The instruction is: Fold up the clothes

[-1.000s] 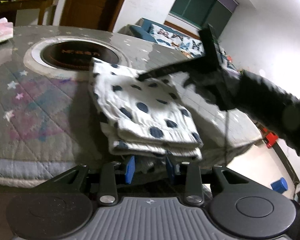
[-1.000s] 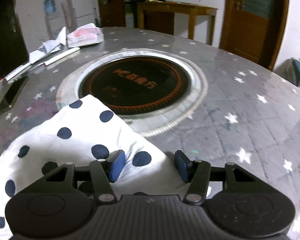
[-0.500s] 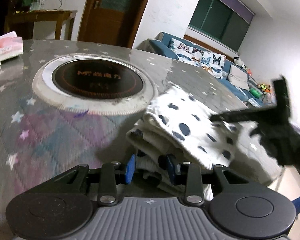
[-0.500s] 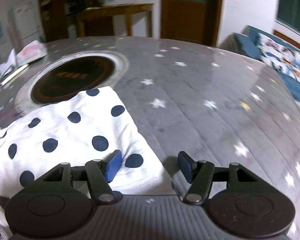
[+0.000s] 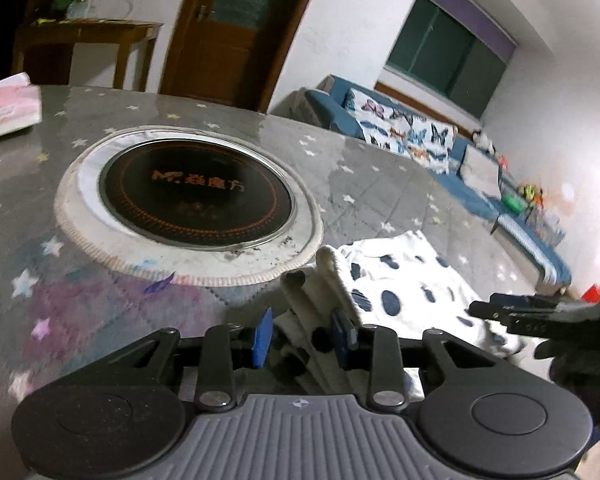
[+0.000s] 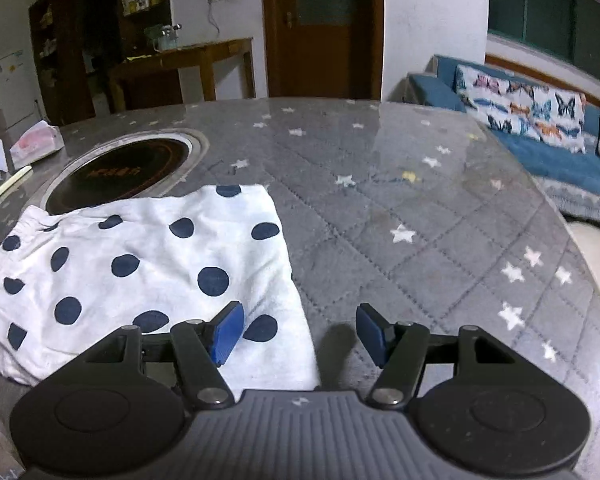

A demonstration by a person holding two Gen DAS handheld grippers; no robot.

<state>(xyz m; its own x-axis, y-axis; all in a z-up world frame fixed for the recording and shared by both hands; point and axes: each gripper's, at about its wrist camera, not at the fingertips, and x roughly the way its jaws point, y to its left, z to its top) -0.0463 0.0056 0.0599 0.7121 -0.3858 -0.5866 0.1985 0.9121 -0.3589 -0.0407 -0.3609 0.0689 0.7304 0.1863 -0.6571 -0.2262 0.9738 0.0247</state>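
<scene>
A: Left gripper (image 5: 303,335) fingers are closing on the folded polka-dot garment (image 6: 140,264) near the desk (image 6: 420,240) edge.

B: Right gripper (image 6: 300,334) is standing wide, empty. Dragging it risks unfolding the stack.

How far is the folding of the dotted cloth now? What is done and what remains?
Done: the polka-dot cloth lies folded into a layered stack on the table. In hand: the left gripper has the stack's edge between its closing jaws; the right gripper is open beside it, holding nothing. Left: probably just placing or releasing the stack.
</scene>
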